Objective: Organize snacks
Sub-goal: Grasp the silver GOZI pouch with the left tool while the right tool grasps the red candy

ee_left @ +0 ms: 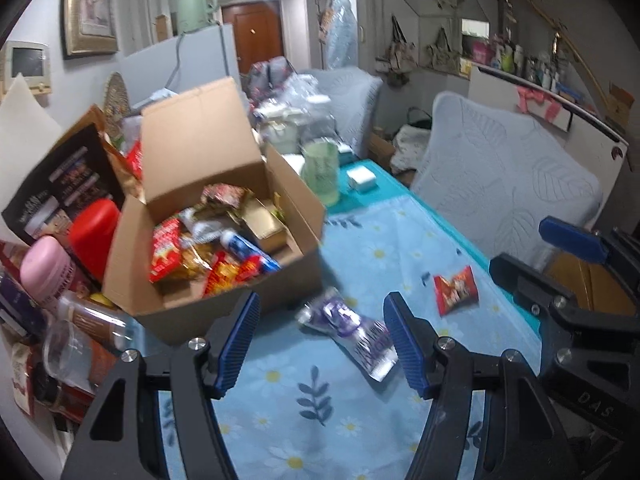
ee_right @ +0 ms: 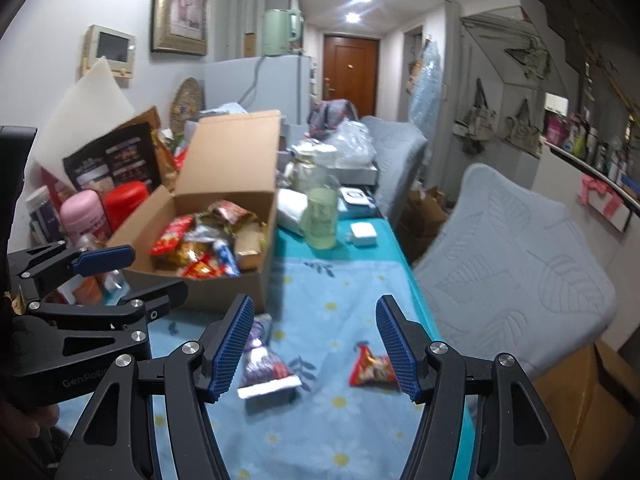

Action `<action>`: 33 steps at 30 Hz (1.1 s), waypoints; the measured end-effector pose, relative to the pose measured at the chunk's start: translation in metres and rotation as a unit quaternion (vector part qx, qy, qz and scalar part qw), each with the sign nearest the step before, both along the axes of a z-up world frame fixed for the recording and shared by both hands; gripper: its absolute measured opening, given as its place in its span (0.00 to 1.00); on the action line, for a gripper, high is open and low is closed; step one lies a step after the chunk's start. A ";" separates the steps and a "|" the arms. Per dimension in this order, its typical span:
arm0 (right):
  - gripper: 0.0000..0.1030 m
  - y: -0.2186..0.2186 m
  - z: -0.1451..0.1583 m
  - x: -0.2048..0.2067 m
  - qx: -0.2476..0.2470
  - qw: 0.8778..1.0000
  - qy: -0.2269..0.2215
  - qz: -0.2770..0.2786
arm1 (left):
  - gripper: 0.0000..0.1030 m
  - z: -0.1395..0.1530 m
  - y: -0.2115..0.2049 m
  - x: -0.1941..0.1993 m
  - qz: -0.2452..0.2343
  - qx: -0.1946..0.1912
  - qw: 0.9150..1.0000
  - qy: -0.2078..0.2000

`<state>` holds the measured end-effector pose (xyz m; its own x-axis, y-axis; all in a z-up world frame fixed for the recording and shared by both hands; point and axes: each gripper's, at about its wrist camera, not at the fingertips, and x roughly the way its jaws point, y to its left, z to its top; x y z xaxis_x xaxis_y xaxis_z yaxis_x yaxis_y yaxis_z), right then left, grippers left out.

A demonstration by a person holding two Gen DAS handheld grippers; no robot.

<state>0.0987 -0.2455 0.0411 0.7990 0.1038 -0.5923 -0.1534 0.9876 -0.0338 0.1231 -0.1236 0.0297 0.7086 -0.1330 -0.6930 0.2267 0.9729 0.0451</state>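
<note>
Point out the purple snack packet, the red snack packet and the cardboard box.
purple snack packet (ee_left: 348, 330): left wrist view, packet's middle.
red snack packet (ee_left: 456, 289): left wrist view, packet's middle.
cardboard box (ee_left: 200, 140): left wrist view, raised flap.

Matt cardboard box, glossy plastic snack wrappers

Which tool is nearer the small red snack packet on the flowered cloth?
Right. The right tool hangs open just before the small red snack packet; the left tool faces the purple packet.
</note>
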 end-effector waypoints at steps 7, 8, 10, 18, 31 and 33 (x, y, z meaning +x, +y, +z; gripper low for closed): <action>0.66 -0.025 -0.030 0.005 -0.009 0.999 0.034 -0.031 | 0.62 -0.029 -0.022 0.004 0.008 -0.002 1.000 0.025; 0.66 -0.030 -0.036 0.007 -0.003 0.998 0.043 -0.034 | 0.62 -0.034 -0.024 0.005 0.010 -0.001 1.000 0.029; 0.66 -0.039 -0.048 0.011 0.010 0.997 0.059 -0.039 | 0.62 -0.044 -0.028 0.009 0.014 -0.001 0.999 0.039; 0.66 -0.066 -0.093 0.037 0.063 0.991 0.109 -0.042 | 0.62 -0.076 -0.037 0.037 0.040 0.013 0.995 0.088; 0.66 -0.109 -0.146 0.086 0.155 0.965 0.202 -0.070 | 0.62 -0.120 -0.031 0.076 0.059 -0.041 0.983 0.168; 0.66 -0.108 -0.152 0.095 0.166 0.961 0.212 -0.065 | 0.62 -0.123 -0.031 0.079 0.059 -0.042 0.982 0.173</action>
